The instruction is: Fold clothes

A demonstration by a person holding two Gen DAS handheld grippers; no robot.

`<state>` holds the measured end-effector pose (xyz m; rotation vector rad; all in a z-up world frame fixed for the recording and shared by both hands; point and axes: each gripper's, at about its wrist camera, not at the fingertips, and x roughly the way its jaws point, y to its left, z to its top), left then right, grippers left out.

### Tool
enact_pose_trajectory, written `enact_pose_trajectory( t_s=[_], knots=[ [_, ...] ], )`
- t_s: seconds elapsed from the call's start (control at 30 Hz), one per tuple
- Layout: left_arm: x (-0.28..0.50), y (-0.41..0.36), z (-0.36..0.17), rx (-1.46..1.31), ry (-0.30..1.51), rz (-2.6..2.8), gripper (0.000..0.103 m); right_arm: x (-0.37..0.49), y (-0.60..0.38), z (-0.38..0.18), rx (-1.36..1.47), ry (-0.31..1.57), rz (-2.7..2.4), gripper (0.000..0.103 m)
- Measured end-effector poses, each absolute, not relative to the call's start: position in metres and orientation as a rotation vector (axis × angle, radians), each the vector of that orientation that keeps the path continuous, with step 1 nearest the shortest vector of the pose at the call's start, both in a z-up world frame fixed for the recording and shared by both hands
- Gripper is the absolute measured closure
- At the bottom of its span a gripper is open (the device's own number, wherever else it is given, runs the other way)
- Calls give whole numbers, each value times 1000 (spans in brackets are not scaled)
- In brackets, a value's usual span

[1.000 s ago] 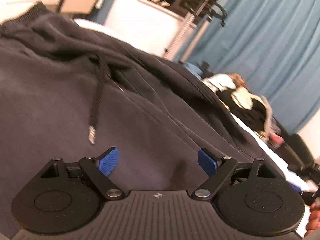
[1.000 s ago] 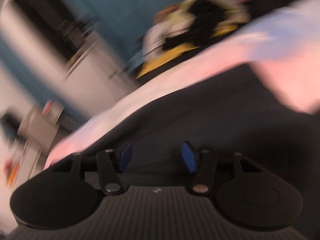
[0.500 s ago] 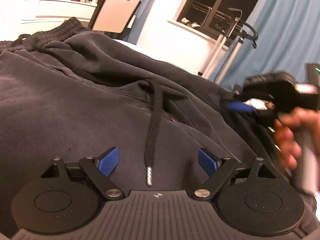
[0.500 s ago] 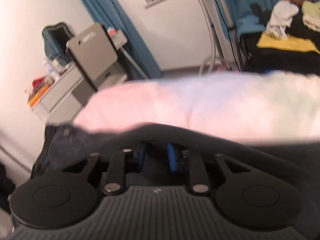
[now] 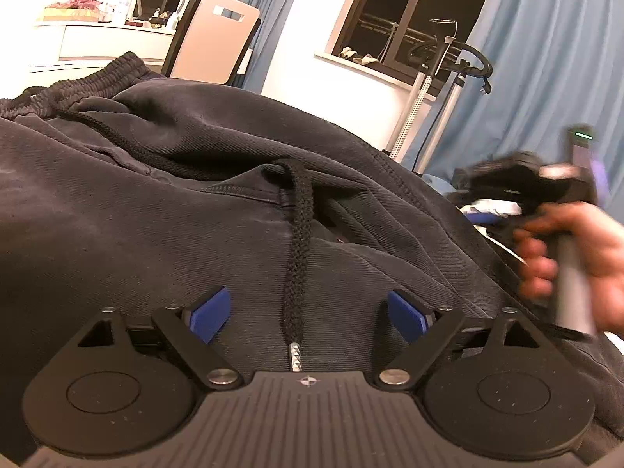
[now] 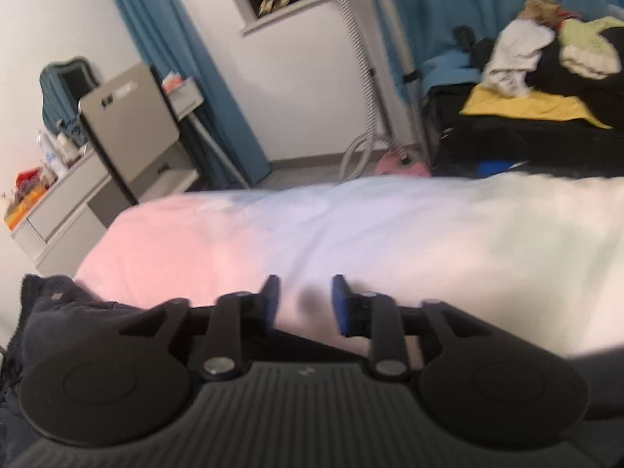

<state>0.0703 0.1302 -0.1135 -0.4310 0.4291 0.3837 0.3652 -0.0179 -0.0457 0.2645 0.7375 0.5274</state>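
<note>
We've bare white bedsheet (image 6: 390, 234) ahead of right gripper (image 6: 305, 304), w/ jaws apart; dark sweatpants (image 5: 156, 214) bunch up before left gripper (image 5: 308, 314); drawstring (image 5: 298, 253) lies btwn its fingers.

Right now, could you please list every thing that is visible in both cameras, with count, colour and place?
sweatpants: one, dark grey, spread over the bed, filling the left wrist view
drawstring: one, black with metal tip, lying between the left gripper's fingers
bed cover: one, white with a pink tint, beyond the sweatpants
clothes pile: one heap, white, yellow, black, far right
curtains: blue, beside the window
window: one, dark, back wall
chair: one, beige back, at the white desk
garment steamer: one, pink base, striped hose, on the floor
left gripper: black, blue pads, open
right gripper: black, blue pads, open over the bed cover
right hand: blurred, holding the right gripper's handle
</note>
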Motion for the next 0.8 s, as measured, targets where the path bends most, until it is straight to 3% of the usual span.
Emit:
enact_pose_trajectory(
  t_s=[0.07,0.13,0.3,0.47,0.63,0.8],
  knots=[
    [71,129,-113,-428,431,385,13,355,-68,-32,311,693,460,45],
    [71,128,-113,-420,432,387,13,341,-121,-22,319,659,360,40],
    [73,123,-114,-394,441,381,12,288,-265,-18,323,638,83,38],
    [73,117,-114,-369,455,369,12,238,-392,-49,500,597,-114,36],
    [72,110,-114,-350,466,370,12,242,-445,-83,566,650,-87,36],
    [73,104,-114,-352,480,384,12,251,-452,-94,678,568,200,40]
  ],
)
